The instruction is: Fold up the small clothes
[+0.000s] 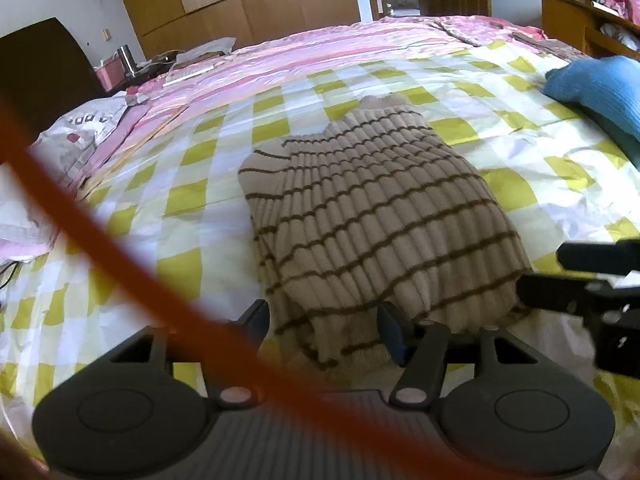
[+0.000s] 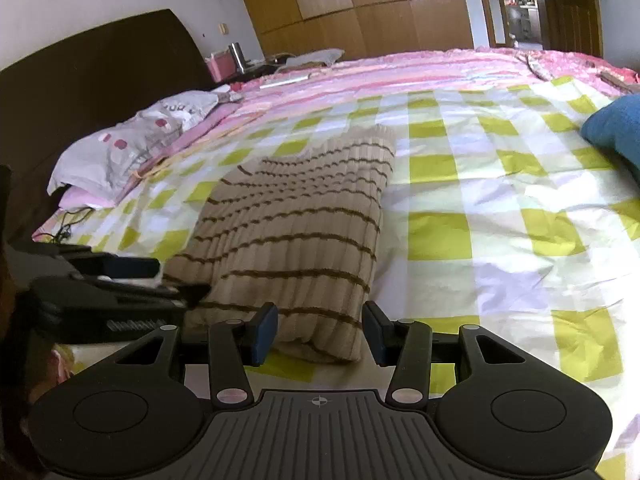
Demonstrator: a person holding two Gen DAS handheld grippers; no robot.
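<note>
A beige ribbed sweater with thin brown stripes [image 1: 372, 216] lies partly folded on the green-and-white checked bedsheet [image 1: 192, 184], collar at the far end. It also shows in the right wrist view [image 2: 296, 232]. My left gripper [image 1: 324, 328] is open, its fingers on either side of the sweater's near left hem corner. My right gripper [image 2: 320, 334] is open around the sweater's near right hem corner. Each gripper shows in the other's view, the right one at the right edge [image 1: 592, 280], the left one at the left edge [image 2: 120, 284].
A blue knitted garment [image 1: 596, 88] lies at the far right of the bed [image 2: 616, 128]. A pink quilt [image 1: 320, 44] covers the far side. A pillow [image 2: 132, 148] and dark headboard [image 2: 80, 80] stand at the left. An orange cable [image 1: 120, 256] crosses the left wrist view.
</note>
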